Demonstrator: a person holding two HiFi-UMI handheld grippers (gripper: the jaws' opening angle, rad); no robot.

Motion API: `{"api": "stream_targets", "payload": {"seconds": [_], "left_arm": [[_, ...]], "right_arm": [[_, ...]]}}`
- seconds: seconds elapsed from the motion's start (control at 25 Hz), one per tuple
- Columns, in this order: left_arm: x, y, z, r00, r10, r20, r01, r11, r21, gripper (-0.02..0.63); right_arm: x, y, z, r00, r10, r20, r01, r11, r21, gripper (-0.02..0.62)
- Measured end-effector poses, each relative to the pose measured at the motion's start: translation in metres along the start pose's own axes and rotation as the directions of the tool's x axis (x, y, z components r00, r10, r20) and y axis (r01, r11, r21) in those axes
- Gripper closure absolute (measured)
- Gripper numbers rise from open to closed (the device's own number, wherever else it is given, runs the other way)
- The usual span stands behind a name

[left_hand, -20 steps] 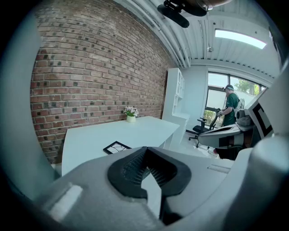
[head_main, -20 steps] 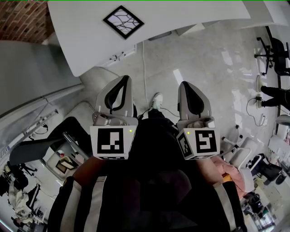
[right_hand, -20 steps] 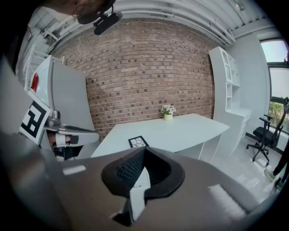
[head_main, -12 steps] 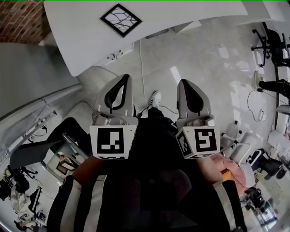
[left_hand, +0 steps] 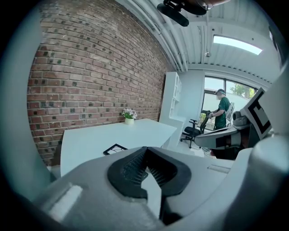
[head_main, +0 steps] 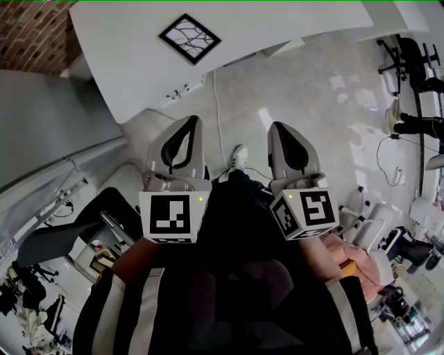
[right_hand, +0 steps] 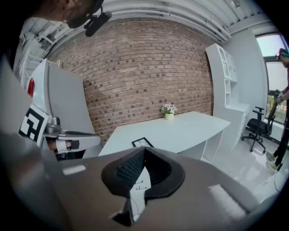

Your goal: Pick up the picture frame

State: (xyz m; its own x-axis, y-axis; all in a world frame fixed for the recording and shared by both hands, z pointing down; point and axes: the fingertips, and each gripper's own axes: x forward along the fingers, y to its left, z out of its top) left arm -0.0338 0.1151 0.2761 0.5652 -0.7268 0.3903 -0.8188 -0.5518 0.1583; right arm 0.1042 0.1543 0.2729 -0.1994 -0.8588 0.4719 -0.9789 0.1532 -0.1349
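Left gripper (head_main: 186, 122) and right gripper (head_main: 282, 127): jaws closed, empty, well short of picture frame (head_main: 189, 38) lying flat on white surface (head_main: 118, 62); risk: arriving closed, they likely shove the thin frame rather than grip it.

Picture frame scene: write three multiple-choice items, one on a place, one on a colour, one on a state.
1. The picture frame lies: A on the floor; B flat on the white table; C between jaws.
2. Its border is: A black; B red; C yellow.
3. The left hand-held gripper and right hand-held gripper are: A open; B shut, empty; C shut on the frame.
Answers: B, it rests on the tabletop; A, dark edge round the picture; B, jaws closed on nothing.
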Motion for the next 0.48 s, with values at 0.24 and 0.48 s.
{"api": "stream_targets", "payload": {"seconds": [0.24,0.48], "left_arm": [[-0.002,0.018,0.009,0.999,-0.025,0.038,0.025,1.000,0.003,0.604],[0.001,0.038,0.018,0.997,-0.035,0.068,0.034,0.999,0.021,0.604]], "right_arm": [[0.006,0.012,0.008,0.999,-0.041,0.014,0.041,0.999,-0.015,0.594],[0.018,0.024,0.015,0.998,-0.059,0.029,0.059,0.998,-0.017,0.594]]}}
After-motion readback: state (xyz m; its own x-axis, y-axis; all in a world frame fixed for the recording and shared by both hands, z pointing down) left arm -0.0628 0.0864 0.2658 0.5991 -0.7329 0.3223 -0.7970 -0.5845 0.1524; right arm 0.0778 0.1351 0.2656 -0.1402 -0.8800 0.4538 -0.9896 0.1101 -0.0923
